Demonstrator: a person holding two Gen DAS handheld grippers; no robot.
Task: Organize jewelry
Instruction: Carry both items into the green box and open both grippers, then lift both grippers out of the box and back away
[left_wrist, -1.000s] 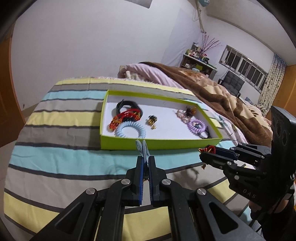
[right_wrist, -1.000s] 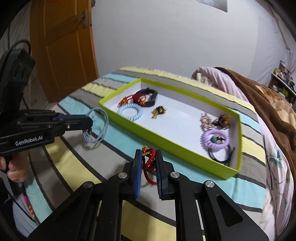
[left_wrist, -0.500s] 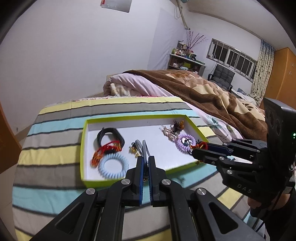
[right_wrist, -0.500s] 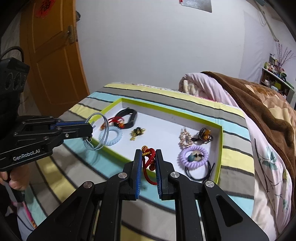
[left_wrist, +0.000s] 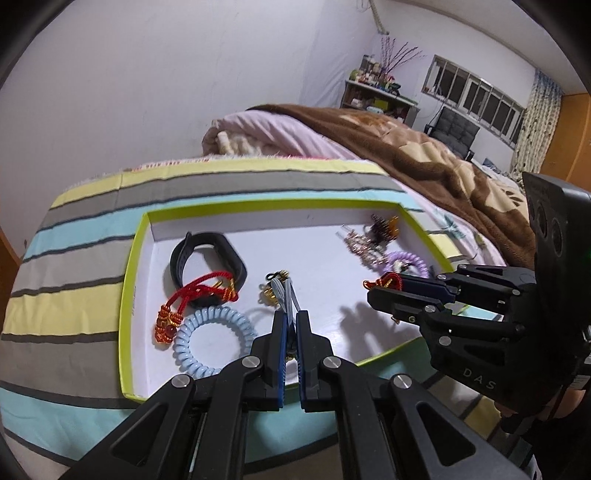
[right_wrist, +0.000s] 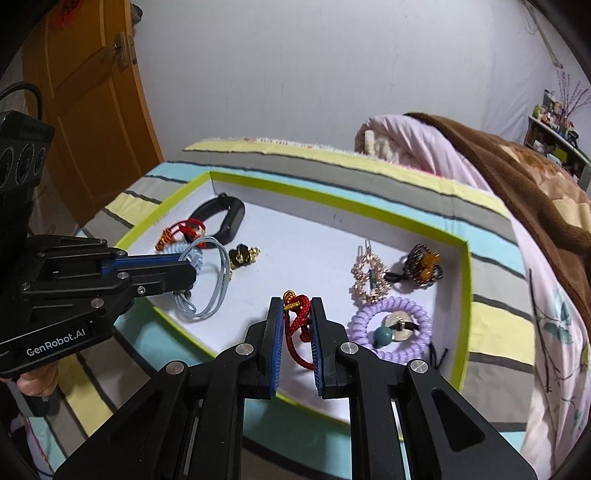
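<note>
A lime-edged white tray (left_wrist: 127, 291) (right_wrist: 463, 295) lies on the striped bedspread. My left gripper (left_wrist: 290, 315) (right_wrist: 186, 273) is shut on a grey-blue cord bracelet (left_wrist: 282, 291) (right_wrist: 212, 280), held over the tray's near left part. My right gripper (right_wrist: 297, 306) (left_wrist: 373, 293) is shut on a red cord bracelet (right_wrist: 299, 317) (left_wrist: 388, 280), held over the tray's near middle. In the tray lie a black band (left_wrist: 207, 254), another red cord bracelet (left_wrist: 192, 299), a light blue coil tie (left_wrist: 214, 338), a gold charm (right_wrist: 242, 254), a purple coil tie (right_wrist: 391, 328), a bead clip (right_wrist: 369, 277) and a dark bead tie (right_wrist: 421, 264).
A brown blanket (left_wrist: 424, 155) and pink quilt (right_wrist: 413, 144) are heaped on the bed to the right of the tray. An orange door (right_wrist: 92, 96) stands at the left. A shelf (left_wrist: 376, 92) and windows are at the far wall.
Both grippers moved forward from over the bedspread to over the tray, each still holding its bracelet. The tray now looks much closer in both views.
</note>
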